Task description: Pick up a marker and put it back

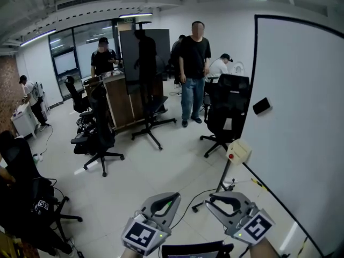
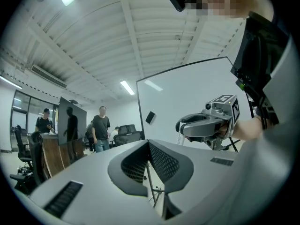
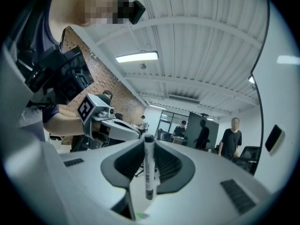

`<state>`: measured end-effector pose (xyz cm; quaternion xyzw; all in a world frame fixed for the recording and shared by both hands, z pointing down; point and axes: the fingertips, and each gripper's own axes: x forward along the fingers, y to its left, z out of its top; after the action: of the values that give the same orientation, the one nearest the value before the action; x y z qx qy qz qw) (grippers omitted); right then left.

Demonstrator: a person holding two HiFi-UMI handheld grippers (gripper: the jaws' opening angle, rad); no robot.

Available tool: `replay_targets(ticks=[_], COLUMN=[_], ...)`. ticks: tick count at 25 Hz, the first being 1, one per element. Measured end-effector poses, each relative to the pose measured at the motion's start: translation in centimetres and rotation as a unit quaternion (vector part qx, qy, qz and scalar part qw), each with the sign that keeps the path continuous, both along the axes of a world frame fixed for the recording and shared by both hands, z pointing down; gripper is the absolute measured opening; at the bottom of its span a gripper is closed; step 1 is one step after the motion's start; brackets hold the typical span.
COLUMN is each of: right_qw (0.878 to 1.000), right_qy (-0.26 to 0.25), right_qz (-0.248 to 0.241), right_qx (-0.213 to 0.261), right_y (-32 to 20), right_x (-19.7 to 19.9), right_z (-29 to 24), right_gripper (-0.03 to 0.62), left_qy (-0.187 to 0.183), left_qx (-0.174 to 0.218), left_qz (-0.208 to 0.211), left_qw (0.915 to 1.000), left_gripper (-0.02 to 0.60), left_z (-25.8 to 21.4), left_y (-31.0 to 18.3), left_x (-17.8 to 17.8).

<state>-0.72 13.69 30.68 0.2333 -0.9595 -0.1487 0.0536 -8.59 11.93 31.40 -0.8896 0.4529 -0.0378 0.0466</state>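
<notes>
Floor (image 1: pixel 161 165) ahead of both grippers is open, pale and bare up to the office chairs (image 1: pixel 99 138) at left and centre. Whiteboard (image 1: pixel 301 117) fills the right side; its dark left edge runs down toward the right gripper (image 1: pixel 211 200), w/ the board's stand leg (image 1: pixel 223 181) and a small box w/ red button (image 1: pixel 238 150) just beside that edge. Black eraser (image 1: pixel 262 105) sits on the board face. Person in black (image 1: pixel 193 69) stands well back, near a dark panel on a stand (image 1: pixel 144 58).

Marker (image 3: pixel 149 168) is clamped between the right gripper's jaws, long axis upright across them, dark cap end on top, white barrel down.

Left gripper (image 2: pixel 149 143) is level beside the right one, jaws closed tip to tip, nothing between.
</notes>
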Motion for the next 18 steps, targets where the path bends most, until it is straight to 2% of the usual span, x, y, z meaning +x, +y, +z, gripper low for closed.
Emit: replay_targets(ticks=[9,18], right_qw=[0.999,0.997], right_qy=[0.009,0.016], right_qz=[0.029,0.073], right_qx=[0.013,0.003], right_y=[-1.2,-3.7], right_x=[-2.7,-1.4], right_z=[-0.4,0.1], right_gripper=[0.086,0.086], left_qy=[0.017,0.019], left_qx=[-0.001,0.004], left_qz=[0.024,0.057], left_qw=[0.9996,0.9982], left_gripper=[0.000,0.000], left_z=[0.0,-0.4], left_y=[-1.4,-4.7], left_x=[-2.8,-1.7])
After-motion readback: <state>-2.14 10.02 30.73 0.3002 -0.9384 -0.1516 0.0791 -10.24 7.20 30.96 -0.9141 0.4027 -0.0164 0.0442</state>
